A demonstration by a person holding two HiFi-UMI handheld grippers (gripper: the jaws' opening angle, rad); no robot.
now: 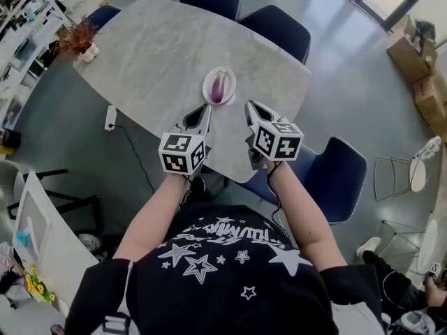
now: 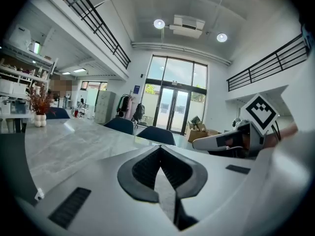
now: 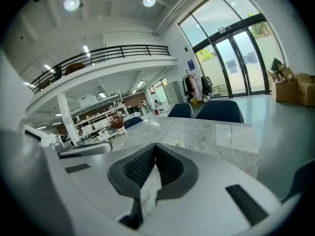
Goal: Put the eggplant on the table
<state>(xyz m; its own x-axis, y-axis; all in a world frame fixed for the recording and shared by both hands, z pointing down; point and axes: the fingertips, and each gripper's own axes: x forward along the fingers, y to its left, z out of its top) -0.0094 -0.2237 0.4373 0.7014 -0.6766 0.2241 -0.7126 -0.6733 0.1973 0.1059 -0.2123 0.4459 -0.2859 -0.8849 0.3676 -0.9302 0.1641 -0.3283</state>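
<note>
While jaws press together, left gripper (image 1: 206, 109) and right gripper (image 1: 250, 105) point toward the eggplant (image 1: 219, 86).

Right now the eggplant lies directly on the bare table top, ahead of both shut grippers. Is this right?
No: the head view shows the eggplant lying on a white plate, not the bare table. It is ahead of the shut left gripper and right gripper.

Head view overhead, gripper views along table (image 1: 154, 47)
</note>
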